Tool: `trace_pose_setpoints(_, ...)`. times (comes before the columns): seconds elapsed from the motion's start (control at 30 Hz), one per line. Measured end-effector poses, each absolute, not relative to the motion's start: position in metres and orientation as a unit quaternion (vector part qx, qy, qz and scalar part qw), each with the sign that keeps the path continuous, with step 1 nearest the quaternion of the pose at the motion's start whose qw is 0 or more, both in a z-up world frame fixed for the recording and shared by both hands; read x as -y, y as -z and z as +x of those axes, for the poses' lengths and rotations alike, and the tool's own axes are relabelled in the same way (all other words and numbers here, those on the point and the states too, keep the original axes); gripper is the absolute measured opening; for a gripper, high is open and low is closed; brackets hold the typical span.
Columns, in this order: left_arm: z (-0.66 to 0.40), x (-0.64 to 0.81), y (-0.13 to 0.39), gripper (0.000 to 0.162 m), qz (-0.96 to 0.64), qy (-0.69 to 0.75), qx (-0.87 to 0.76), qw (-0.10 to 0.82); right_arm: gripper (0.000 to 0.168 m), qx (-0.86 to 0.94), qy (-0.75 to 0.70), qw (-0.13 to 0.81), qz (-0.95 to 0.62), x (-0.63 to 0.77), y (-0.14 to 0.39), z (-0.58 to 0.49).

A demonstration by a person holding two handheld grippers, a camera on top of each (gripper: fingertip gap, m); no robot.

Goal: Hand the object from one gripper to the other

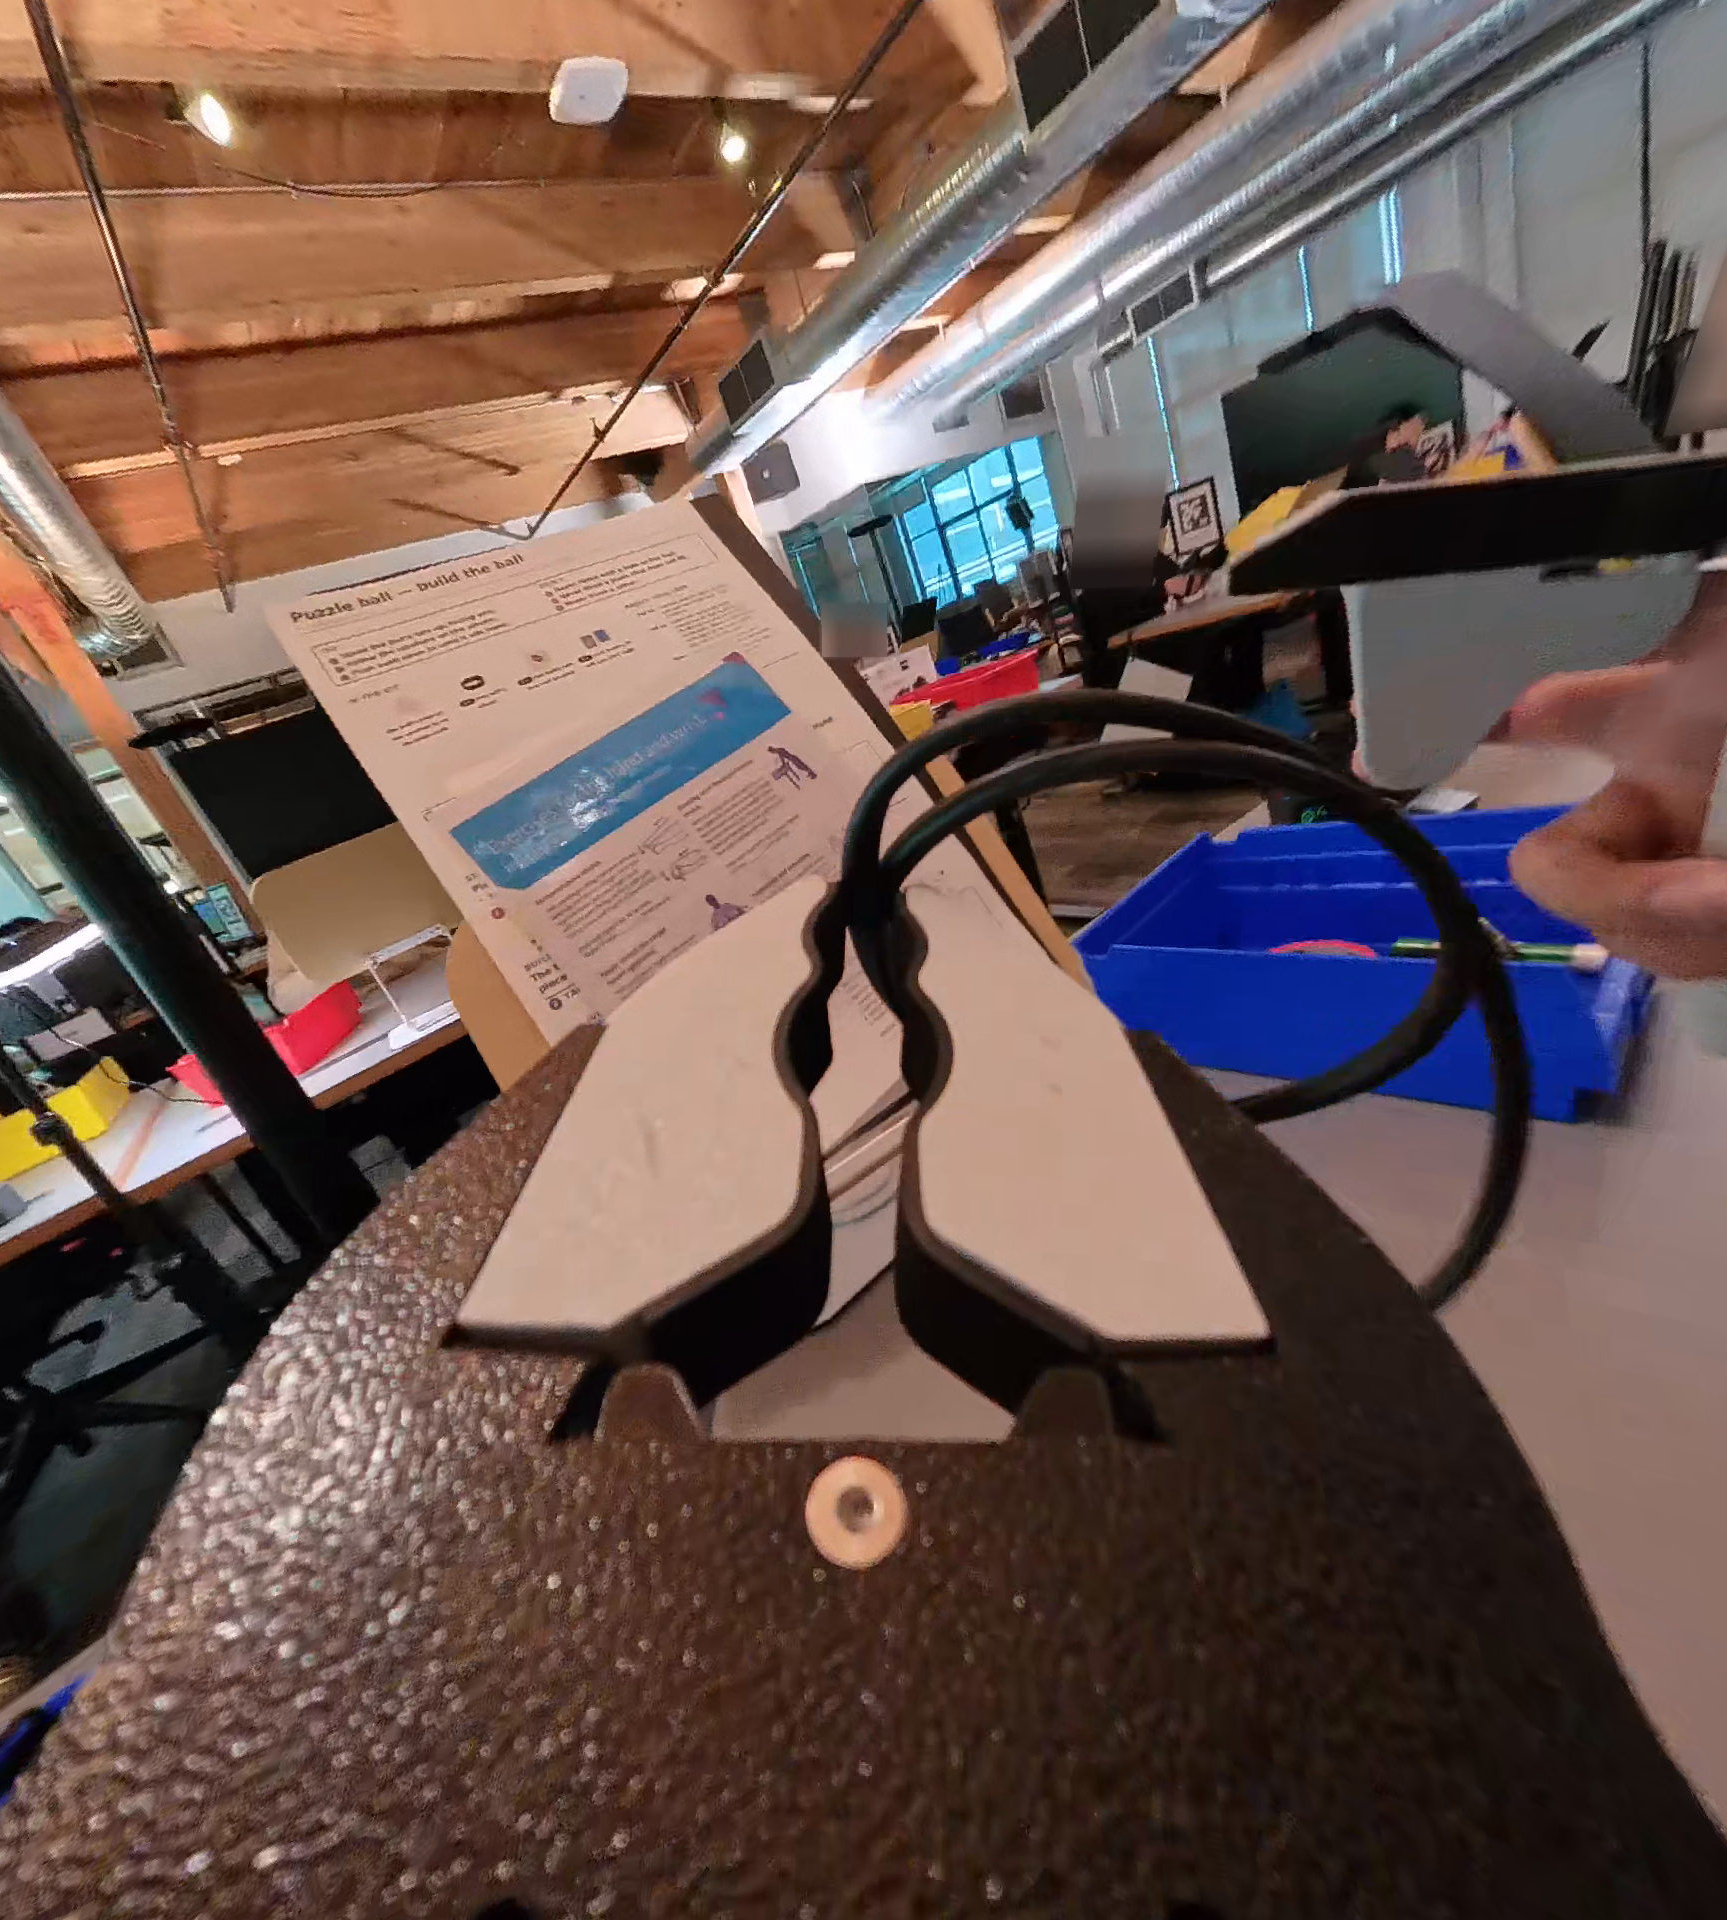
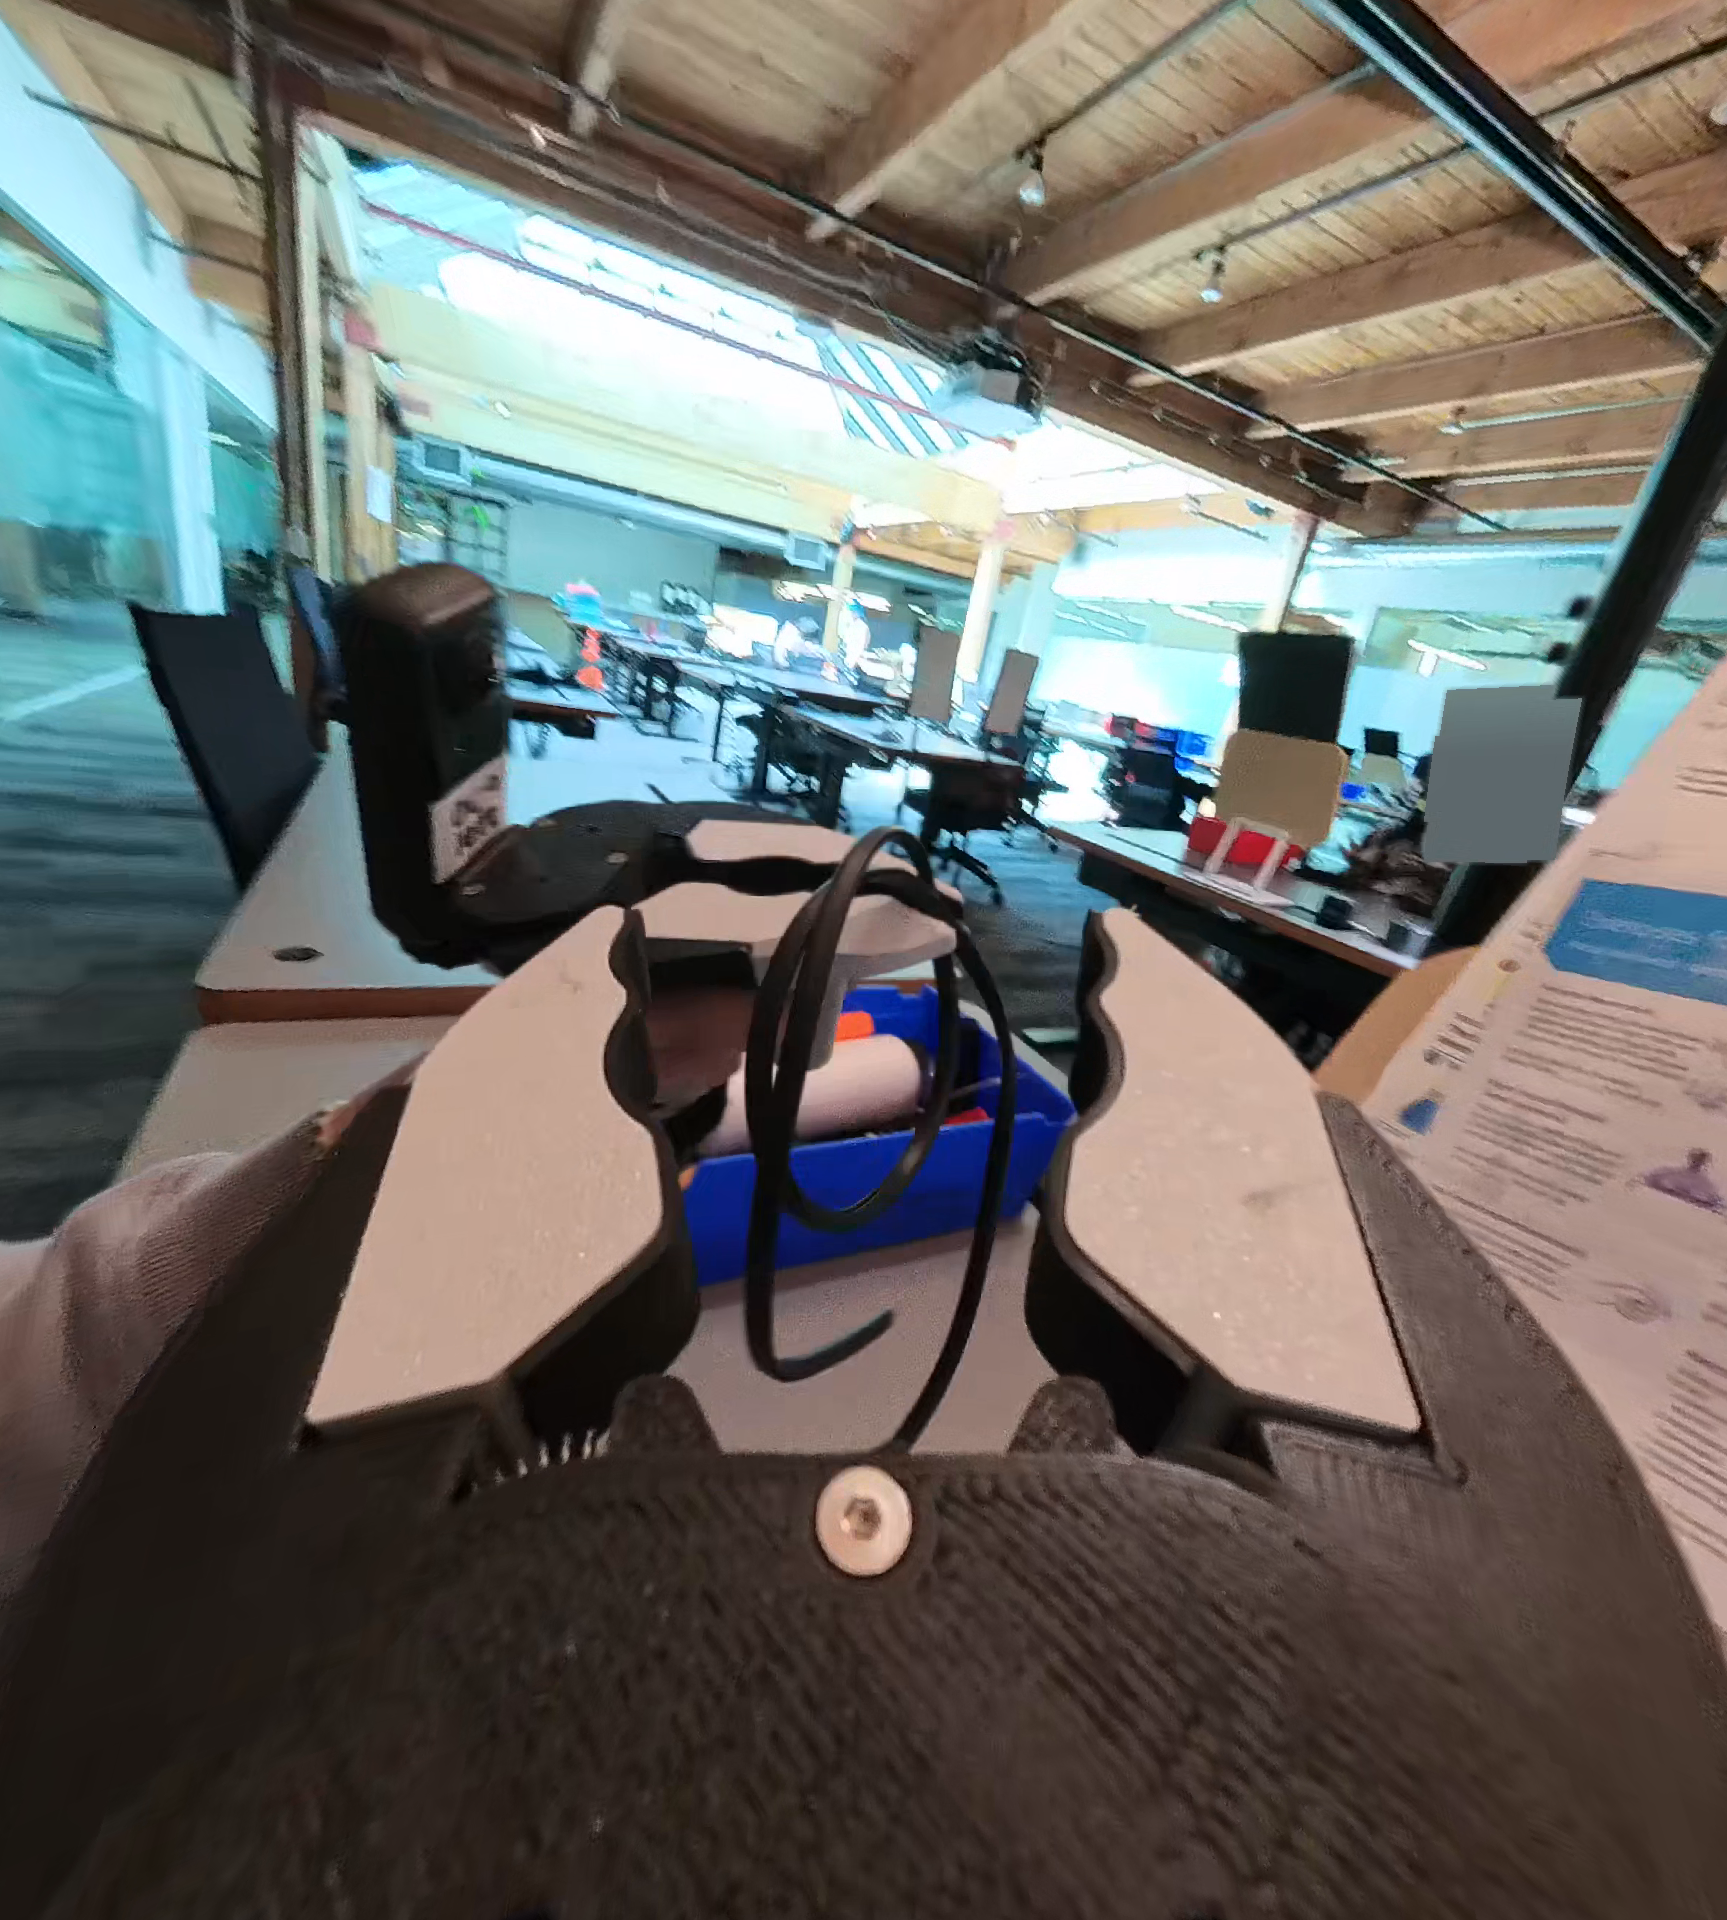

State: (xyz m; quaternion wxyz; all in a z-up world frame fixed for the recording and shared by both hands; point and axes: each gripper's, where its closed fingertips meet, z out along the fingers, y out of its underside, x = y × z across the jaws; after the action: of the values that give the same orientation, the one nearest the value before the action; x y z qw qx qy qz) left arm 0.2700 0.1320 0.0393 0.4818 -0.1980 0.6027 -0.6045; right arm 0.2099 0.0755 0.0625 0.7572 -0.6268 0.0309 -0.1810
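A black cable (image 1: 1511, 1091), coiled in loose loops, hangs from my left gripper (image 1: 864, 914), which is shut on it at the fingertips. In the right wrist view the left gripper (image 2: 900, 883) holds the cable (image 2: 761, 1101) just ahead, and the loops dangle between the fingers of my right gripper (image 2: 864, 966). The right gripper is wide open, and its pads are apart from the cable. In the left wrist view the right gripper (image 1: 1295, 457) shows at the upper right, held by a hand (image 1: 1648, 862), above and beyond the loops.
A blue bin (image 1: 1254, 1029) with several small items stands on the grey table (image 1: 1617, 1351) behind the cable; it also shows in the right wrist view (image 2: 869, 1164). A printed sheet on a board (image 1: 578, 748) stands beside it. A black pole (image 1: 111, 883) rises at the left. My right fingertips sit around 9 cm from my left ones.
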Motion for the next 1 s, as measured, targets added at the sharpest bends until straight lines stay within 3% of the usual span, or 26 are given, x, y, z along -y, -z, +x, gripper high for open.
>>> trace_pose_setpoints(0.1,0.276,-0.118,-0.035,0.008,-0.179,0.583,-0.619,0.495,0.070,-0.055,0.193,0.737,-0.645,-0.082,-0.051,0.225)
trace_pose_setpoints(0.27,0.283,-0.115,-0.021,0.008,-0.186,0.547,-0.640,0.507,0.034,-0.021,0.229,0.709,-0.667,-0.092,-0.037,0.234)
trace_pose_setpoints(0.37,0.282,-0.113,-0.020,0.008,-0.182,0.541,-0.646,0.506,0.024,-0.012,0.251,0.654,-0.713,-0.099,-0.016,0.239)
trace_pose_setpoints(0.43,0.284,-0.114,-0.021,0.008,-0.181,0.530,-0.648,0.516,0.006,-0.014,0.293,0.652,-0.699,-0.098,-0.021,0.245)
trace_pose_setpoints(0.67,0.274,-0.100,-0.013,0.012,-0.128,0.570,-0.667,0.463,0.005,-0.025,0.246,0.662,-0.707,-0.080,-0.021,0.249)
trace_pose_setpoints(0.73,0.265,-0.093,-0.007,0.033,-0.102,0.583,-0.688,0.420,0.005,-0.005,0.207,0.639,-0.741,-0.073,-0.005,0.245)
trace_pose_setpoints(0.8,0.255,-0.084,0.005,0.043,-0.073,0.579,-0.722,0.371,0.005,0.025,0.193,0.606,-0.771,-0.065,0.012,0.240)
trace_pose_setpoints(1.0,0.236,-0.061,0.042,0.038,-0.010,0.558,-0.785,0.270,0.005,0.083,0.170,0.584,-0.790,-0.059,0.023,0.222)
